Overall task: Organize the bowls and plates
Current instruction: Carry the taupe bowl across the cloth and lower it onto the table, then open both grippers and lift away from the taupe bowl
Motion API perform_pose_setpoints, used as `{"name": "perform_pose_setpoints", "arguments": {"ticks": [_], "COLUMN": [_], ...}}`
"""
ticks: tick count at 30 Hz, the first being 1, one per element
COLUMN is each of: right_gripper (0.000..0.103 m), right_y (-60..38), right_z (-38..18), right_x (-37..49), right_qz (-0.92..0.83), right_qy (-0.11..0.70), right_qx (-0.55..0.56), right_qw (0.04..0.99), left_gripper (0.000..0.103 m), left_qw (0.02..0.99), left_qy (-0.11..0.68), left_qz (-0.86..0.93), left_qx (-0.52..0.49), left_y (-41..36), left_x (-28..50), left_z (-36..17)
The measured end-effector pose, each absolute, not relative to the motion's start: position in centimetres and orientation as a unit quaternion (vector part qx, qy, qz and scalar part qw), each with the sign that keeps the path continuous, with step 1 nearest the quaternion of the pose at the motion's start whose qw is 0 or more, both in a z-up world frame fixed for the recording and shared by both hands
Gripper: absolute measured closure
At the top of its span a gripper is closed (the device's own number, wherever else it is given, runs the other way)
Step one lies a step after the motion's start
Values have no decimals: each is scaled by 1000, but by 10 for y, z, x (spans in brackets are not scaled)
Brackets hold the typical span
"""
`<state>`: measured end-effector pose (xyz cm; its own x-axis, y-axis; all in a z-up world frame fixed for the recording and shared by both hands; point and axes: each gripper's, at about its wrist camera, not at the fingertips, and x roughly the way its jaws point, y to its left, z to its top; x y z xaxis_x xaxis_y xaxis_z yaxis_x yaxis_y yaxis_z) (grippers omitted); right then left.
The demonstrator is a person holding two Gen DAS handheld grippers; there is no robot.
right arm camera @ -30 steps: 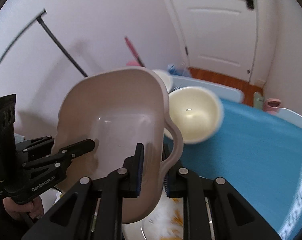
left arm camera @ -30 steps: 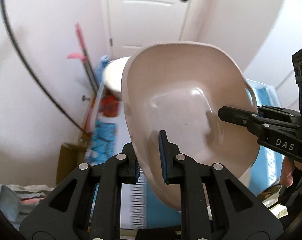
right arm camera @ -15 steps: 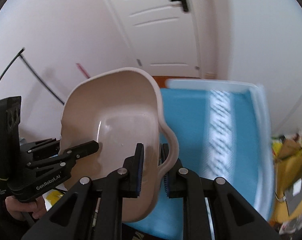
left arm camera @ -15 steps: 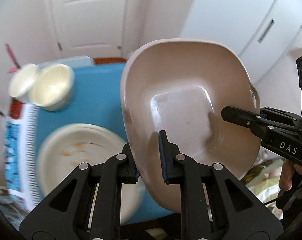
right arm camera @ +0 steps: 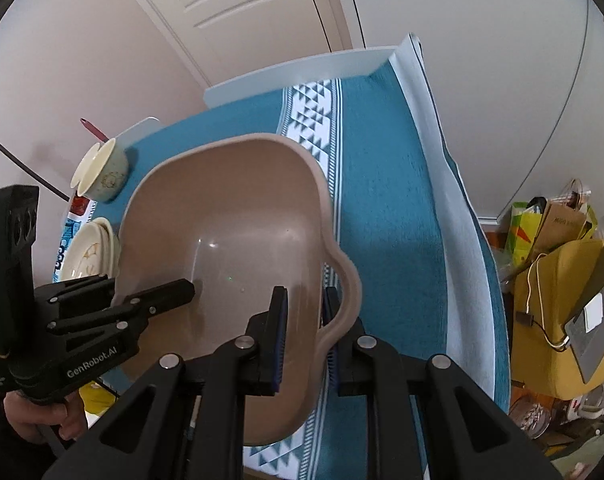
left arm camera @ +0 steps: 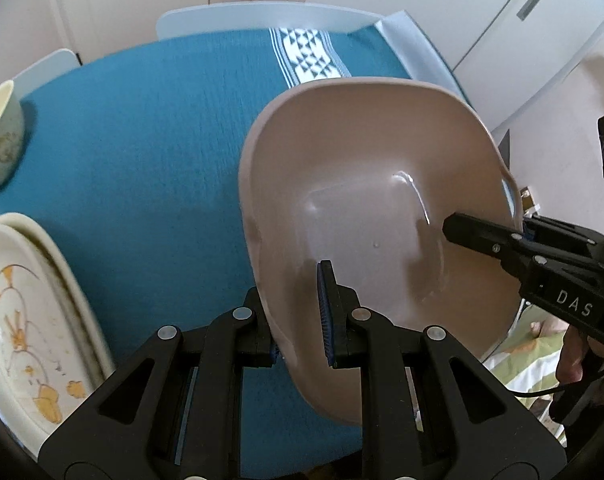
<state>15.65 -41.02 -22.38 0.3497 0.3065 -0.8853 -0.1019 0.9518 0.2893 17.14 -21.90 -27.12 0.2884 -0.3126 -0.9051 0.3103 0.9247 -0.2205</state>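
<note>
1. The left gripper (left arm camera: 302, 312) is clamped on the near rim of a beige basin (left arm camera: 366, 208); one blue-padded finger sits inside the wall, the other outside it.
2. The right gripper (right arm camera: 304, 320) is clamped on the basin's (right arm camera: 229, 256) opposite side, just beside its looped handle (right arm camera: 344, 292), with one finger inside and one outside.
3. Each gripper shows in the other's camera: the right gripper (left arm camera: 518, 236) enters from the right of the left wrist view, and the left gripper (right arm camera: 113, 300) enters from the left of the right wrist view, each pinching the basin's rim.
4. The basin is held between the two grippers, tilted, above a teal cloth (left arm camera: 161, 128) on the table. Whether its bottom touches the cloth cannot be told.
5. The cloth has a white patterned band (right arm camera: 314, 120) running across it, and pale table edges (right arm camera: 434, 152) show beyond it.
6. Plates (left arm camera: 25, 316) with orange markings lie on the cloth at the left of the basin; at least two rims are visible, stacked.
7. A cream bowl (right arm camera: 101, 172) stands farther back on the left, well apart from the basin; a second rim seems to sit behind it, partly hidden.
8. A white door (right arm camera: 229, 4) stands behind the table, and a yellow bag (right arm camera: 558, 280) sits to the right.
</note>
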Motion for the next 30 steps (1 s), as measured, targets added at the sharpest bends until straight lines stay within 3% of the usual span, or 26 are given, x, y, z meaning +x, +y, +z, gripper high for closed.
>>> {"name": "perform_pose_setpoints", "arguments": {"ticks": [13, 14, 16, 17, 18, 20, 23, 30], "right_gripper": [87, 87, 87, 87, 87, 83, 55, 55], "right_y": [-419, -419, -419, -419, -419, -420, -425, -431], "right_z": [-242, -243, -246, -247, -248, -248, -245, -221], "right_x": [155, 156, 157, 157, 158, 158, 158, 158], "right_qz": [118, 117, 114, 111, 109, 103, 104, 94], "right_qy": [568, 570, 576, 578, 578, 577, 569, 544], "right_qx": [107, 108, 110, 113, 113, 115, 136, 146], "right_qw": [807, 806, 802, 801, 801, 802, 804, 821], "left_gripper": [87, 83, 62, 36, 22, 22, 22, 22], "left_qw": [803, 804, 805, 806, 809, 816, 814, 820], "left_qy": [566, 566, 565, 563, 558, 547, 548, 539], "left_qz": [-182, -181, -174, -173, -174, -182, -181, -181], "left_qx": [36, 39, 51, 55, 55, 52, 63, 68], "left_y": [-233, -234, -237, -237, -238, -237, -239, -235], "left_x": [183, 183, 185, 185, 186, 184, 185, 182], "left_z": [-281, -281, -281, -281, -279, -274, -274, -256]}}
